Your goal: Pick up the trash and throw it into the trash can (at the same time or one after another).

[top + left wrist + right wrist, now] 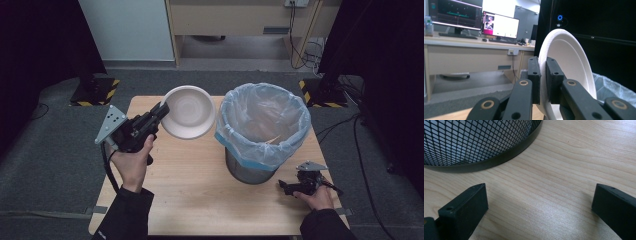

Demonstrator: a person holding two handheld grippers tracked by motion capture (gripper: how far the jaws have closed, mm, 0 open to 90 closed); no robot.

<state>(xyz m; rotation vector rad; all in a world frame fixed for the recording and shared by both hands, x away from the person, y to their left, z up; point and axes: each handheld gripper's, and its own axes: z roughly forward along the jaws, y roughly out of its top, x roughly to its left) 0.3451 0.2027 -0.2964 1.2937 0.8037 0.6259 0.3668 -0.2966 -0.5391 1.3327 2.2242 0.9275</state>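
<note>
Above table: my left gripper (161, 111) pinching white bowl (189, 112) rim.
Bowl: light, stiff, likely foam; crushable.
Right gripper (284, 186): spread, idle beside bin (262, 131).

Place: an office or lab room used for recording.
Evidence: a desk (474, 43) with lit monitors (500, 26), a wall socket (513, 52), grey carpet floor (45, 150).
Setup: black curtains (35, 45), hazard-striped stand bases (95, 92) flanking the wooden tabletop (200, 195).

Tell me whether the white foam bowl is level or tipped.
Tipped: the white foam bowl stands nearly on edge, rim clamped by the left gripper.
</note>
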